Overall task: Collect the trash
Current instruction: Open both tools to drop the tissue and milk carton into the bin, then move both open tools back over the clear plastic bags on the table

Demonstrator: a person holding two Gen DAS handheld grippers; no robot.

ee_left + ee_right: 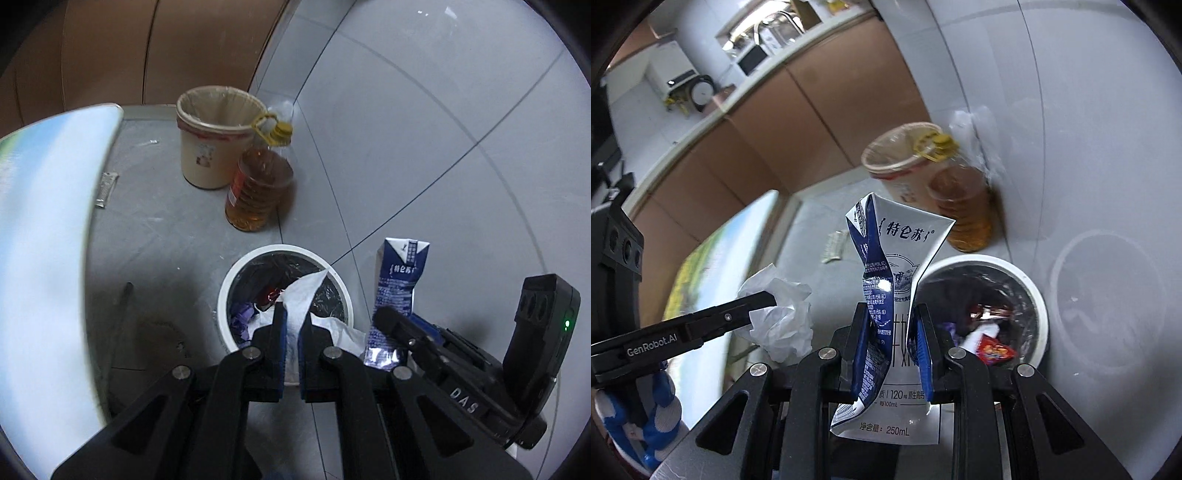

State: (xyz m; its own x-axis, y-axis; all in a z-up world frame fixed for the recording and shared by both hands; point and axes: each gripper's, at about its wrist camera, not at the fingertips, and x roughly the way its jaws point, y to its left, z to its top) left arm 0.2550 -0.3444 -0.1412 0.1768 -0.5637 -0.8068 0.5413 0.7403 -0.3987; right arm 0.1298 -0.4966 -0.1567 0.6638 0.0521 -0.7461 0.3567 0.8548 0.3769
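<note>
My left gripper is shut on a white crumpled tissue and holds it over the near rim of a white round bin lined with a black bag. My right gripper is shut on a crushed blue-and-white milk carton, held upright just left of the bin. Wrappers and paper lie inside the bin. In the left wrist view the carton and the right gripper stand right of the bin. The right wrist view shows the left gripper with the tissue at the left.
A cream bucket with a bag liner and a bottle of amber oil stand on the grey floor beyond the bin, against a white tiled wall. A small sachet lies on the floor. Brown cabinets run behind.
</note>
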